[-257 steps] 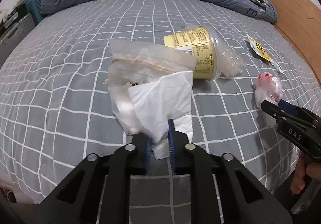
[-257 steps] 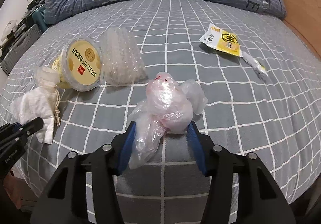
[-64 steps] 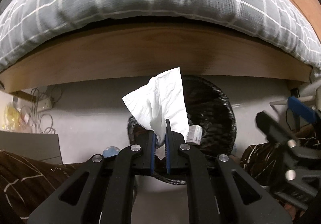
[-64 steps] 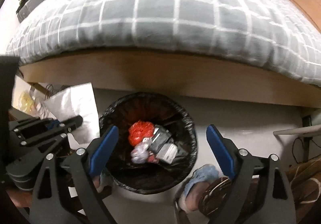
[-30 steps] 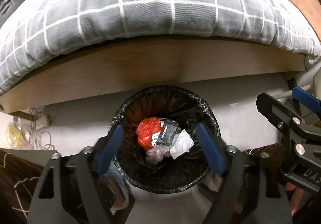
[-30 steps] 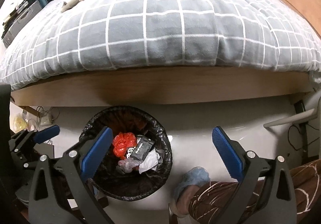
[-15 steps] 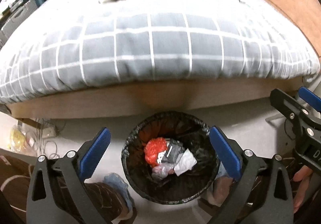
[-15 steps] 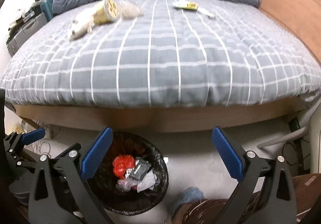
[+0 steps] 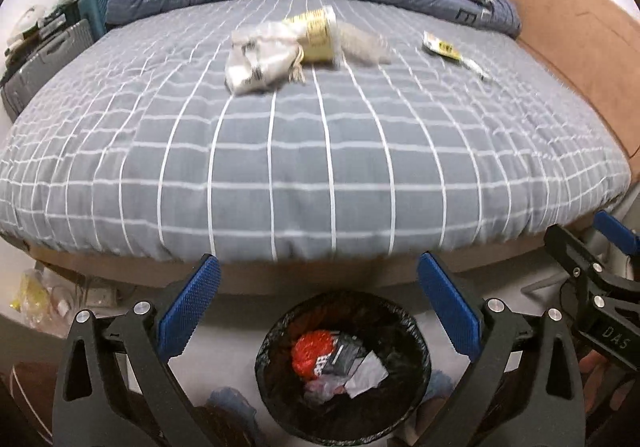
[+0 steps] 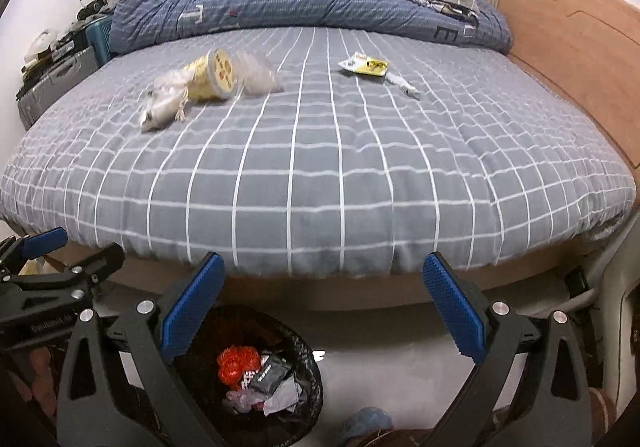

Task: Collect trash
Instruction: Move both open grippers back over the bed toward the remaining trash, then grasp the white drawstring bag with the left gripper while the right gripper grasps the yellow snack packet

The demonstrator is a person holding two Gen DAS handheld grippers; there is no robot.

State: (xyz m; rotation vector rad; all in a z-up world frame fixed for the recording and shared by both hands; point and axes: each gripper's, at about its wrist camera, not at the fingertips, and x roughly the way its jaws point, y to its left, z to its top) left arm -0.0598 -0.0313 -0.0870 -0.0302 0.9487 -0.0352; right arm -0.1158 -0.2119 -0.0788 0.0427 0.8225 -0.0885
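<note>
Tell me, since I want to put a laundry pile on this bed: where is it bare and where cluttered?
The near half of the bed, from the footboard edge up to the trash, is bare. The strip between the yellow cup and the yellow wrapper is free too. Crowded: far left, where a white bag, the cup and clear plastic bunch together.

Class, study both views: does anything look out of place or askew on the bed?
Yes. A yellow cup lies tipped on its side on the bed, between a crumpled white bag and clear plastic. A yellow wrapper lies farther right. All belong in the bin.
</note>
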